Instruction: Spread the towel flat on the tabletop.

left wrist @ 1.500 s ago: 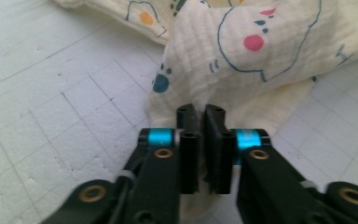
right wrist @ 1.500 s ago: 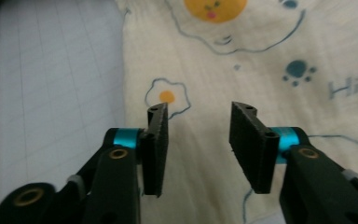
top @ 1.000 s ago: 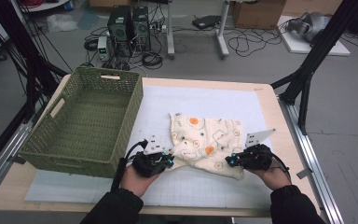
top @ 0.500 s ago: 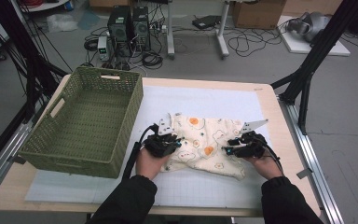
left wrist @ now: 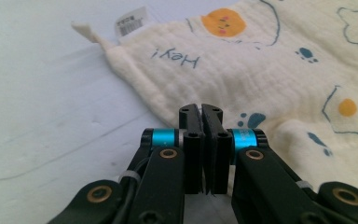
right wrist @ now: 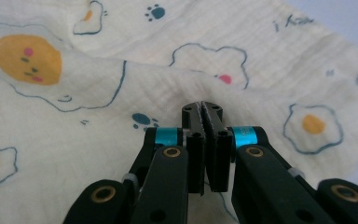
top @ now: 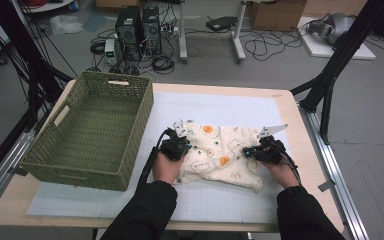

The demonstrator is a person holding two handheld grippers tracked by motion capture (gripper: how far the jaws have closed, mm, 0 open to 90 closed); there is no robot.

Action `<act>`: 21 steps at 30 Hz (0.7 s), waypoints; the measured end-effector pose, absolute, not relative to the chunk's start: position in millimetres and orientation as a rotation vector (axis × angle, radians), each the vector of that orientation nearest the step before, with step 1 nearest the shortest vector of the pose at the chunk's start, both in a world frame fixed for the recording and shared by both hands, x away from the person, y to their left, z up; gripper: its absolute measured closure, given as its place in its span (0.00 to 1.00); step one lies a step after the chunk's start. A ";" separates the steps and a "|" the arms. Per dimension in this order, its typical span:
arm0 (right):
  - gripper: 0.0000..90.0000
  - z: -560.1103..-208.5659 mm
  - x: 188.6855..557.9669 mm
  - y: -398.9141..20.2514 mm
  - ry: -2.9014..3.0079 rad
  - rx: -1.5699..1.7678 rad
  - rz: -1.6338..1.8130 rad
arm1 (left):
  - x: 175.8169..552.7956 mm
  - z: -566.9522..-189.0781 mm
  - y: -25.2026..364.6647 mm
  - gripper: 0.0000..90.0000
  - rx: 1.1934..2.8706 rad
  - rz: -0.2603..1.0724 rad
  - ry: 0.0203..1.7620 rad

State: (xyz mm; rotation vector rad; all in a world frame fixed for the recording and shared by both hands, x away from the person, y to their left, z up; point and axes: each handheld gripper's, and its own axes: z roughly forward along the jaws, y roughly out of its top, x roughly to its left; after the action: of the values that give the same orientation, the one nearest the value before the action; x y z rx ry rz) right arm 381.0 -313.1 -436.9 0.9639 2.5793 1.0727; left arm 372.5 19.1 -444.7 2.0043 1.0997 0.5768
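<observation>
A cream cloth [top: 220,155] printed with fried eggs and paw marks lies rumpled on the white mat [top: 220,106]. My left gripper [top: 186,145] rests at the cloth's left edge and my right gripper [top: 245,151] at its right part, a hand behind each. In the left gripper view the gripper [left wrist: 201,109] has just closed; its jaws meet at the hem of the cloth [left wrist: 261,60], with no fabric seen between them. In the right gripper view the gripper [right wrist: 202,107] has also just closed over the cloth [right wrist: 121,93], its tips against a raised fold.
A green woven basket [top: 80,172] stands on the table's left side, close to my left hand. A white label [left wrist: 132,22] hangs from the cloth's far corner. Black frame legs and cables stand on the floor beyond the table.
Both hands have moved away from the near edge and onto the cloth, carrying its near edge forward over itself. The cloth now lies shorter and more bunched.
</observation>
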 end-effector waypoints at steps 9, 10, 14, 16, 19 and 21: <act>0.92 -414.1 412.0 -310.4 2.430 1.056 1.067 | 389.7 -421.5 37.8 0.85 1.821 0.761 1.194; 0.88 -415.9 414.7 -311.1 2.416 1.080 1.048 | 390.6 -421.4 40.1 0.81 1.810 0.738 1.204; 0.78 -419.1 413.0 -315.5 2.429 1.081 1.087 | 385.5 -421.6 44.0 0.78 1.849 0.672 1.164; 0.74 -417.1 405.0 -318.1 2.448 1.057 1.148 | 379.4 -420.8 45.2 0.77 1.856 0.650 1.131; 0.67 -413.0 386.8 -319.1 2.537 1.004 1.187 | 366.7 -419.0 45.8 0.76 1.883 0.605 1.060; 0.66 -409.8 370.0 -316.3 2.550 0.904 1.179 | 358.0 -420.1 45.9 0.76 1.893 0.584 1.029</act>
State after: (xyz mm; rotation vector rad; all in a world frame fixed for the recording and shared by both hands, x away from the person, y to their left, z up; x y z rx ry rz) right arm 370.0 -316.3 -409.8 0.9042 2.5502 1.1790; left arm 358.0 45.9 -420.1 1.8930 1.0294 0.5835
